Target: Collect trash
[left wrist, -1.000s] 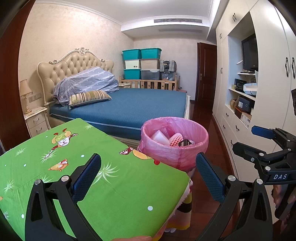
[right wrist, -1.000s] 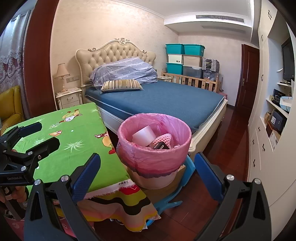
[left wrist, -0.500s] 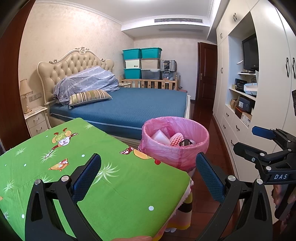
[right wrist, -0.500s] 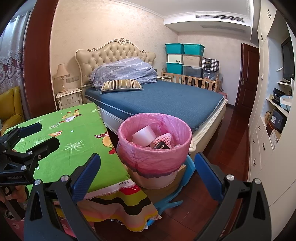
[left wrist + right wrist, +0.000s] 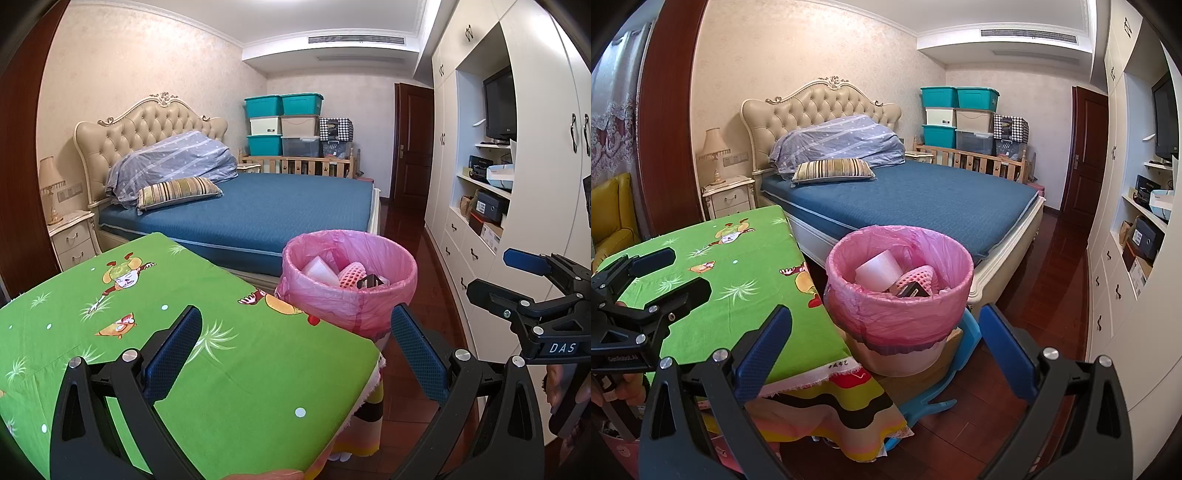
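A bin lined with a pink bag (image 5: 349, 284) (image 5: 899, 291) stands beside the table's far corner, on a blue stool (image 5: 960, 358). Inside lie a white foam cup (image 5: 879, 271), a pink foam net (image 5: 919, 277) and a small black packet (image 5: 912, 290). My left gripper (image 5: 295, 354) hovers open over the green tablecloth (image 5: 166, 332), nothing between its blue pads. My right gripper (image 5: 884, 354) is open too, just short of the bin, empty. Each gripper shows in the other's view: the right one (image 5: 532, 291) at the right edge, the left one (image 5: 653, 277) at the left.
A bed with a blue cover (image 5: 923, 199) lies behind the bin. White cupboards and shelves (image 5: 480, 206) line the right wall. Dark wooden floor (image 5: 1052, 288) runs between bed and cupboards. A nightstand with a lamp (image 5: 727, 195) and a yellow chair (image 5: 613, 218) stand at the left.
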{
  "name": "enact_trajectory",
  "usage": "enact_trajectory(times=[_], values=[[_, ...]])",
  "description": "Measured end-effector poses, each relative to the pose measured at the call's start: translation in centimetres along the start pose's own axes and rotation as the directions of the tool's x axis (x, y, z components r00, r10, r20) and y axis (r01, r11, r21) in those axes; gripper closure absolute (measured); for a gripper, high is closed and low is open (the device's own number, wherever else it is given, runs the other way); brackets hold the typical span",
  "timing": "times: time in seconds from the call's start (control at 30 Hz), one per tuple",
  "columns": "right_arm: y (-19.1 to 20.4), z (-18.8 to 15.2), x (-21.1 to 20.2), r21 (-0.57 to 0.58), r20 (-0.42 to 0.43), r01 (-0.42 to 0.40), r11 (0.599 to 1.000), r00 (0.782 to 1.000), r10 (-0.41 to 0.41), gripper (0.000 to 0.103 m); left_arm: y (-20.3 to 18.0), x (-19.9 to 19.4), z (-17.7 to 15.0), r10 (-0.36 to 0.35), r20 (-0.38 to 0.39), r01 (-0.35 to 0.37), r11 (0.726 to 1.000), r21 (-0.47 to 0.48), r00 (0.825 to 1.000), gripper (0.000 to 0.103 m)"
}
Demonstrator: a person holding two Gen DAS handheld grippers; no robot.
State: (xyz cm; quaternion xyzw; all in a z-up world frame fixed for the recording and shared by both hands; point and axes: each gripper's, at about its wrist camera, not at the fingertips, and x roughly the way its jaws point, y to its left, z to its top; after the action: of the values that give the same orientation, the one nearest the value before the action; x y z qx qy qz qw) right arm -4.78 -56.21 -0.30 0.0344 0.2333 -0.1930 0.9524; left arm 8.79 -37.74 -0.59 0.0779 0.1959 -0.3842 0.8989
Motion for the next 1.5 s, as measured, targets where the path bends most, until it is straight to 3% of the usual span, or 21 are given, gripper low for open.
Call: enact_trajectory(times=[1.5], values=[[1.3, 0.3, 0.0, -0.012, 0.006, -0.010, 1.000, 1.000, 0.010, 0.005, 0.6, -0.2, -0.6, 0.009, 0.002, -0.009, 1.000, -0.021, 1.000, 0.007]])
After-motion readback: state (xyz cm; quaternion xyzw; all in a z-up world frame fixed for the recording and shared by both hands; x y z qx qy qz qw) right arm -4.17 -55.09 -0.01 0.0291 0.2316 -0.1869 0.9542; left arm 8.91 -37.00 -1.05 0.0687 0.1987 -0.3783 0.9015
